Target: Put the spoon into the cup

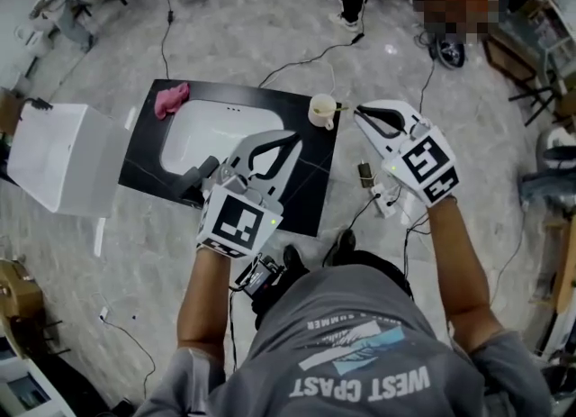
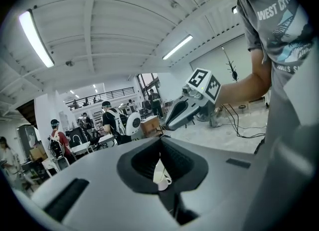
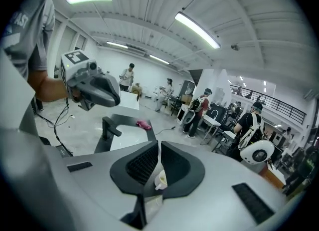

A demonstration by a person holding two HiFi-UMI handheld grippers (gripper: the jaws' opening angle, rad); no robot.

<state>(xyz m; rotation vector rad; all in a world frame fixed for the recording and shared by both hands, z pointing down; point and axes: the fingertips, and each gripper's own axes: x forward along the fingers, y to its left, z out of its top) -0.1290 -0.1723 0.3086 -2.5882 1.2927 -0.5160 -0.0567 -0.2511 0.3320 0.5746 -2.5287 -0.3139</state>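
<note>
Closest to us is the grey shirt (image 1: 360,361) of the person, whose forearms reach forward to the two tools. We see the left hand-held gripper (image 1: 294,139) held above the near right part of the black desk (image 1: 306,192), its marker cube (image 1: 238,220) facing up. In the left gripper view its jaws are clenched, leaving only a thin slit with nothing gripped in it.

We see the right hand-held gripper (image 1: 358,111) off the desk's right edge, its tips just beside the cup (image 1: 322,109). Its own view shows the jaws pressed together too, with the cup beyond their tips.

The cup stands upright on the desk's far right corner. A short dark sliver (image 1: 340,106) lies between its rim and the right tips; we cannot tell whether this is the spoon or whether the jaws pinch it.

A white sink (image 1: 211,136) is set into the desk, with a dark faucet (image 1: 196,176) at its near edge and a pink cloth (image 1: 171,98) at the far left corner.
</note>
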